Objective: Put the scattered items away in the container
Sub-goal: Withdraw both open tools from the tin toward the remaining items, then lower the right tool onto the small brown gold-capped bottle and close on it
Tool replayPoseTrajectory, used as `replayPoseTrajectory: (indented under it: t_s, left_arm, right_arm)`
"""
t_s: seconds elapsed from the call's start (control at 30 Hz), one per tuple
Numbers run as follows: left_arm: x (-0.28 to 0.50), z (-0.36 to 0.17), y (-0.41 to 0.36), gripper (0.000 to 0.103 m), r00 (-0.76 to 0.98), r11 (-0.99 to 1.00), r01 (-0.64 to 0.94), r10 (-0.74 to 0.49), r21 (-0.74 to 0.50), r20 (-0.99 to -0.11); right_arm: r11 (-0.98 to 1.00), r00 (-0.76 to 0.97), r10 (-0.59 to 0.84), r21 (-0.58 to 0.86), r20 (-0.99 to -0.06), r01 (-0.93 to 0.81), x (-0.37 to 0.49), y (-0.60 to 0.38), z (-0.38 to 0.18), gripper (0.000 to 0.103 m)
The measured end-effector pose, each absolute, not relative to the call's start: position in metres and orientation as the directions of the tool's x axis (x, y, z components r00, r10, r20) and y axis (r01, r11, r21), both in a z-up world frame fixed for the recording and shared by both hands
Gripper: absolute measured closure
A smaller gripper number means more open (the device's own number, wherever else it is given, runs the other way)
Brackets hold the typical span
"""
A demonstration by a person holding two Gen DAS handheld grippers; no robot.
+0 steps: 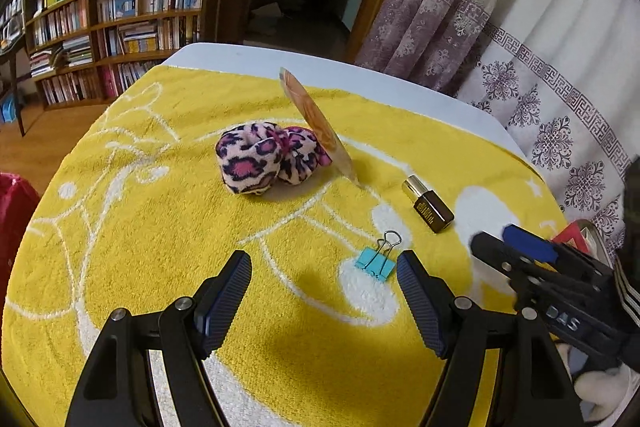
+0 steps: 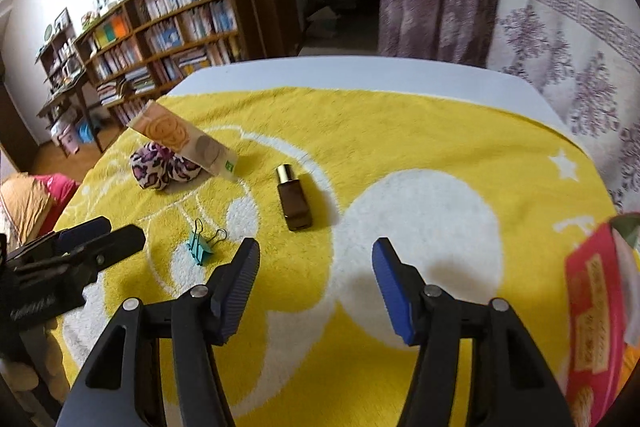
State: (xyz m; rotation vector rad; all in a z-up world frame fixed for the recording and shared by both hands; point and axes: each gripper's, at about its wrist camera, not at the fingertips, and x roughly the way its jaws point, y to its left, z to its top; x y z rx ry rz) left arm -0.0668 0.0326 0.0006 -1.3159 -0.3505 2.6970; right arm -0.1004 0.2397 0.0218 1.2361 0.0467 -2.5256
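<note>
From the left wrist view, the left hand-held gripper (image 1: 324, 291) hangs over the yellow towel (image 1: 160, 227) with its jaws spread wide and nothing between them. A teal binder clip (image 1: 376, 261) lies on the towel just beside the tip of its right-side finger. Farther out, a small brown bottle with a gold cap (image 1: 429, 203) lies on its side, and a leopard-print plush pouch (image 1: 272, 157) sits mid-towel with a peach sachet (image 1: 318, 125) leaning against it. The right hand-held gripper (image 1: 516, 245) reaches in from the right edge, near a red container (image 1: 572, 233) at the towel's margin. From the right wrist view, the right hand-held gripper (image 2: 316, 283) is likewise wide open and empty above a white patch of the towel (image 2: 400, 131). The bottle (image 2: 294, 199) lies just ahead, the binder clip (image 2: 202, 247) to its left, the pouch (image 2: 160, 169) and sachet (image 2: 188, 143) beyond. The red container (image 2: 596, 311) stands at the right edge, the left hand-held gripper (image 2: 104, 235) at the left. A white surface (image 2: 360, 75) shows past the towel.
</note>
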Motion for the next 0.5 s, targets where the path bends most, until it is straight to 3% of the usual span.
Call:
replayPoseTrajectory:
  t_s: [0.1,0.3,0.5]
  left_arm:
    - [-0.068,-0.004,0.030,0.026,-0.605,-0.965,0.006,0.205,-0.262,-0.769]
    - [-0.070,-0.008,0.030,0.026,-0.595,-0.966,0.012,0.202,-0.259,-0.778]
    - [-0.070,-0.010,0.033,0.026,-0.591,-0.967,0.002,0.203,-0.253,-0.781]
  right_arm:
    - [-0.940,-0.556,-0.270,0.092,-0.786,0.327,-0.111,0.228,0.016,0.043]
    - [-0.941,-0.526,-0.252,0.078,-0.812,0.330,-0.131,0.216,-0.001,0.054]
    - [-0.937,-0.510,-0.258,0.084,-0.820,0.338,-0.142,0.209,-0.007,0.055]
